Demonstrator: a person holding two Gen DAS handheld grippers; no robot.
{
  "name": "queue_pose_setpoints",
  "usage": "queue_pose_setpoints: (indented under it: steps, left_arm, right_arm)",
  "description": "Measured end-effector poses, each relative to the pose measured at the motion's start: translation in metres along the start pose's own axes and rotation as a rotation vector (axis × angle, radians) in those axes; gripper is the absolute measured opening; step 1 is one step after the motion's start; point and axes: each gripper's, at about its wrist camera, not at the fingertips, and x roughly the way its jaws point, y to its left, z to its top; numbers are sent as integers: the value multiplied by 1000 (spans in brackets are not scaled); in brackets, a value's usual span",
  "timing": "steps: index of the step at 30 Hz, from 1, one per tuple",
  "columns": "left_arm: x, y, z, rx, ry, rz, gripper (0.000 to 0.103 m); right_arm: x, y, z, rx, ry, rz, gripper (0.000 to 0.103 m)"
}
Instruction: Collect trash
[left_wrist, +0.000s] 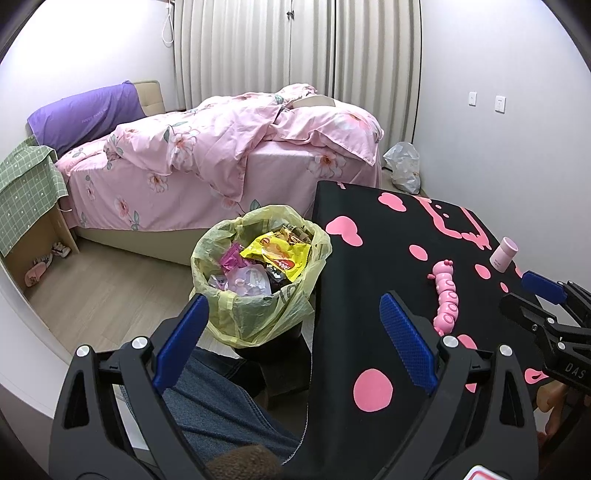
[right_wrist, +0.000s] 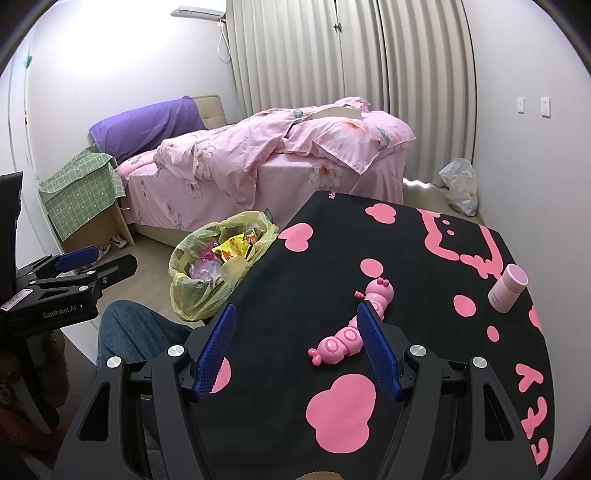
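Both grippers hover with jaws released, nothing between the pads. Left gripper (left_wrist: 291, 347) sits at the table edge; the trash bin (left_wrist: 258, 280), lined with a yellow bag and packed to the rim with wrappers, lies ahead of its jaws, toward the left pad. Right gripper (right_wrist: 299, 350) is over the black table mat (right_wrist: 332, 266); the pink caterpillar toy (right_wrist: 351, 332) lies just inside its right pad, and a small pink jar (right_wrist: 506, 288) stands ahead and well off to the right.

No loose trash shows on the mat. Whether any wrapper lies on the floor behind the bin cannot be told from these views.

Risks noted:
- The right jaws closing here would likely take the toy, not trash.
- The bin looks full, so anything added may slide off the heap; the yellow wrapper (left_wrist: 277, 254) already rides high.
- Pulling at the bag rim one-sided could tip the bin or spill it.
- The jar could topple if swept by the right pad.
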Motion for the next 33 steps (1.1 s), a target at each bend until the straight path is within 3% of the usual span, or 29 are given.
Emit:
queue_pose_setpoints:
  steps: [33]
  left_arm:
    - [-2,3,2,21,-16,23,89]
  right_arm:
    - [0,5,0,-5,0,-1,64]
